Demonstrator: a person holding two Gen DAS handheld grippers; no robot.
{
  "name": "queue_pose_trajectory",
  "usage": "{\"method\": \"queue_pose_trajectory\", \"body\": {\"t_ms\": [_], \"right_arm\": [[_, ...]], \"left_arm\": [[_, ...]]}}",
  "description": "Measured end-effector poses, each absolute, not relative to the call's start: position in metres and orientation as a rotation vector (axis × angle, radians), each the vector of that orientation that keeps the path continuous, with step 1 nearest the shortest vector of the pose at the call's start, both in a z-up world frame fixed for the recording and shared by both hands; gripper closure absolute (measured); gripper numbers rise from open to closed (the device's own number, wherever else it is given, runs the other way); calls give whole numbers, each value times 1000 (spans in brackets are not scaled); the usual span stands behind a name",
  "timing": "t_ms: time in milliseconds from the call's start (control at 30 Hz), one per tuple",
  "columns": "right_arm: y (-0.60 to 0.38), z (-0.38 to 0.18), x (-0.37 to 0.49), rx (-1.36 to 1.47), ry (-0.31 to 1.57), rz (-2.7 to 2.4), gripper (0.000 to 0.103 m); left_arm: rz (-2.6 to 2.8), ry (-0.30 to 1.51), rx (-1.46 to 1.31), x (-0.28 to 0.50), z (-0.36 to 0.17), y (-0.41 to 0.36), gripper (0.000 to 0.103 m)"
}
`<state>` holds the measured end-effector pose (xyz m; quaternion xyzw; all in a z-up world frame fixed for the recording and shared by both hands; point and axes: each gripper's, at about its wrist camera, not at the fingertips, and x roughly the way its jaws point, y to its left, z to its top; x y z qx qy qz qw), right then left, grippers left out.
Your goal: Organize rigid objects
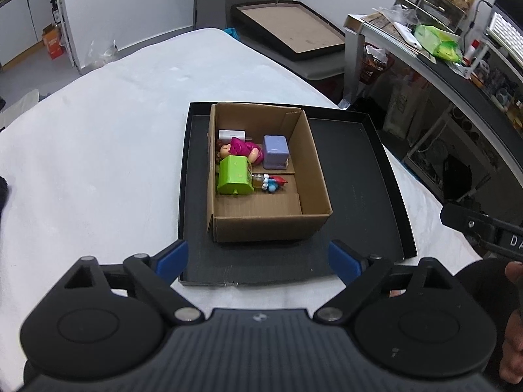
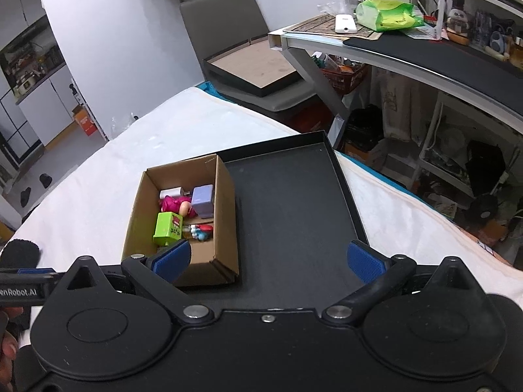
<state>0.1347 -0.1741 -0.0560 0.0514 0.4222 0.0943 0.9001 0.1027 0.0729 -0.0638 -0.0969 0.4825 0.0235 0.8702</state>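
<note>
An open cardboard box (image 1: 313,170) (image 2: 225,196) stands in the left part of a flat black tray (image 1: 359,170) (image 2: 294,212) on a white-covered table. Inside lie a green toy box (image 1: 235,174) (image 2: 167,225), a pink doll (image 1: 242,148) (image 2: 176,204), a lilac cube (image 1: 276,151) (image 2: 202,201), a white block (image 1: 232,134) (image 2: 171,192) and a small blue-red figure (image 1: 273,183) (image 2: 201,231). My left gripper (image 1: 258,261) is open and empty, just in front of the tray's near edge. My right gripper (image 2: 268,258) is open and empty, over the tray's near part beside the box.
The white cloth (image 1: 114,130) covers the table. A grey chair holds another black tray (image 1: 291,29) (image 2: 255,65) beyond the far edge. A cluttered desk (image 1: 457,65) (image 2: 425,55) stands to the right, with a green bag (image 2: 385,11) on it.
</note>
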Motion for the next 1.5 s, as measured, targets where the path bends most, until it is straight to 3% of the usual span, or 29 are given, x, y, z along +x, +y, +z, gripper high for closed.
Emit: {"method": "queue_pose_trajectory", "body": {"t_ms": [1500], "right_arm": [[-168,-29,66,41,837,196,0]], "left_arm": [[34,899,-158,39,-36,60,9]]}}
